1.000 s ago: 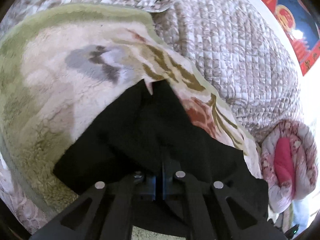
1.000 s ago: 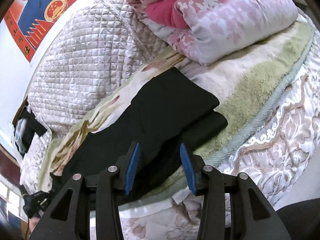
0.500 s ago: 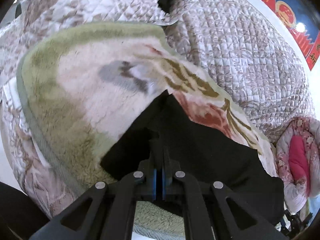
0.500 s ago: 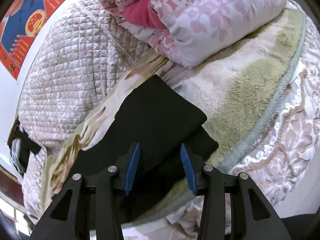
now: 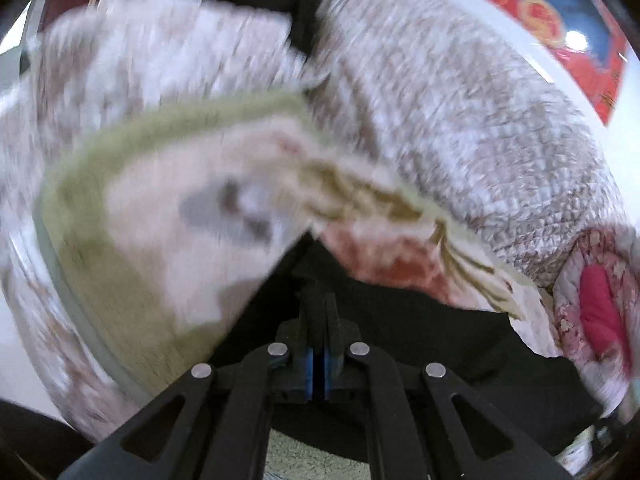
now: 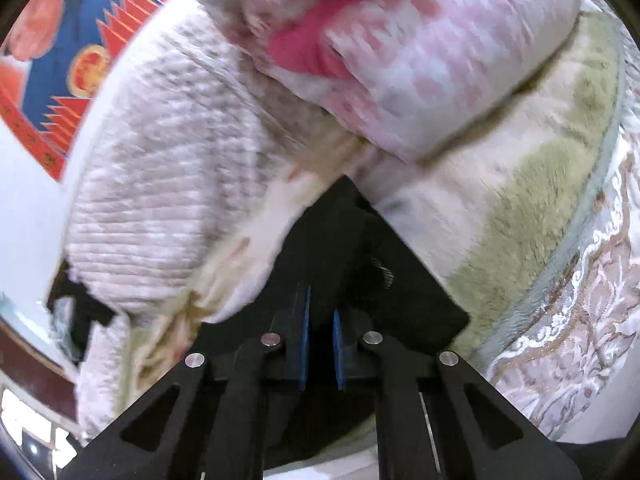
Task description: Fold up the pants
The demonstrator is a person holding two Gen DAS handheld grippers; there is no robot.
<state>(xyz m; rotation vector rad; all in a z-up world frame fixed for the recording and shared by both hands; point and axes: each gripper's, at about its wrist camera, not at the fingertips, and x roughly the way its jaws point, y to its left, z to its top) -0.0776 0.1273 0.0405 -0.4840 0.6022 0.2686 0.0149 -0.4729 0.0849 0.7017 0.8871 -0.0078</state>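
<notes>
We record both views blurred. The black pants (image 5: 400, 320) lie on a fleecy cream-and-green blanket (image 5: 168, 216) spread over the bed, near a quilted beige cover (image 5: 460, 140) on the far side and a folded pink floral quilt (image 6: 400, 60). The left gripper (image 5: 319, 312) is clamped tight on a bunched edge of the pants, and the right gripper (image 6: 320, 320) has its blue pads pinching dark pants cloth at the folded end (image 6: 360, 240).
</notes>
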